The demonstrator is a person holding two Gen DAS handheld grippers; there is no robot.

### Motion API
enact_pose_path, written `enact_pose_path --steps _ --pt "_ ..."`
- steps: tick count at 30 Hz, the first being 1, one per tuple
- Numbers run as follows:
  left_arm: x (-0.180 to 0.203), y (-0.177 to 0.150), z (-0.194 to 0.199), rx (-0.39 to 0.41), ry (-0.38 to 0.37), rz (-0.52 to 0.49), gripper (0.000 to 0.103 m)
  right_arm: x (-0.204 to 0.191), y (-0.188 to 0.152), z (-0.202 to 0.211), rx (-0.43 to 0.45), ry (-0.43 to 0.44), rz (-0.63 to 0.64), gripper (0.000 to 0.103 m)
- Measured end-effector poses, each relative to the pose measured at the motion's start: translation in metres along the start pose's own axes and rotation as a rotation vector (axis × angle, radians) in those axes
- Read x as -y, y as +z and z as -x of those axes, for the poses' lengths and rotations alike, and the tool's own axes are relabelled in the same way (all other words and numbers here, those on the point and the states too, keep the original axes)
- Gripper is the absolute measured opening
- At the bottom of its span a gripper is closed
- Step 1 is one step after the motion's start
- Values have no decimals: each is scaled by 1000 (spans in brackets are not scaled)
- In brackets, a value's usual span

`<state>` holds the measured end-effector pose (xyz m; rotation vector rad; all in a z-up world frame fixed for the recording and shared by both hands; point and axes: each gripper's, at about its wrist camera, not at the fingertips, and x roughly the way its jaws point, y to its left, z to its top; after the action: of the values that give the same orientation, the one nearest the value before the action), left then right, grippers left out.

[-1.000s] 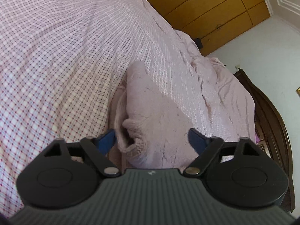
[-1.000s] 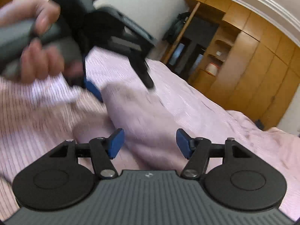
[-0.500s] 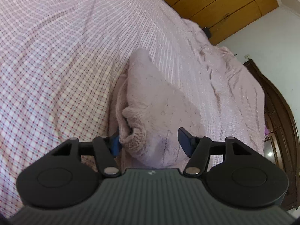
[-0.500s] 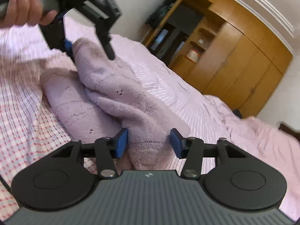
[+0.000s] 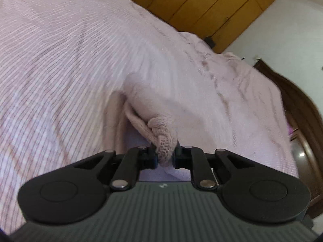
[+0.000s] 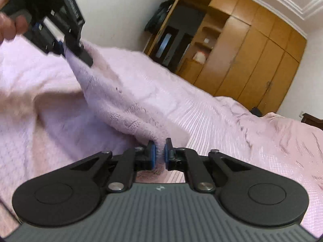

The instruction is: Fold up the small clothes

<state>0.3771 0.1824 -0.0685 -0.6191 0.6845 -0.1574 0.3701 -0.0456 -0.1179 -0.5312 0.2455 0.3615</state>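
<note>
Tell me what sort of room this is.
Most likely a bedroom: a bed under a pink checked bedspread, a wall of wooden wardrobes, and a dark wooden headboard at the bed's far end.

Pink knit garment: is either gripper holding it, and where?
Both. Left gripper pinches the pink knit garment at a bunched ribbed edge; right gripper pinches another edge of it.
</note>
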Motion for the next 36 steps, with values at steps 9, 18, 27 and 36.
enact_pose_path --steps 9,18,27,36 --pt "-31 -33 -12 -32 66 50 21 -17 -34 4 -25 -11 61 9" --pt "-25 -23 25 17 116 2 31 -6 -20 34 32 114 21 10" --pt "34 -15 63 175 162 -222 36 40 26 34 54 268 -309 10" --pt "34 -25 -26 54 183 -303 32 48 32 -34 -83 234 -446 8"
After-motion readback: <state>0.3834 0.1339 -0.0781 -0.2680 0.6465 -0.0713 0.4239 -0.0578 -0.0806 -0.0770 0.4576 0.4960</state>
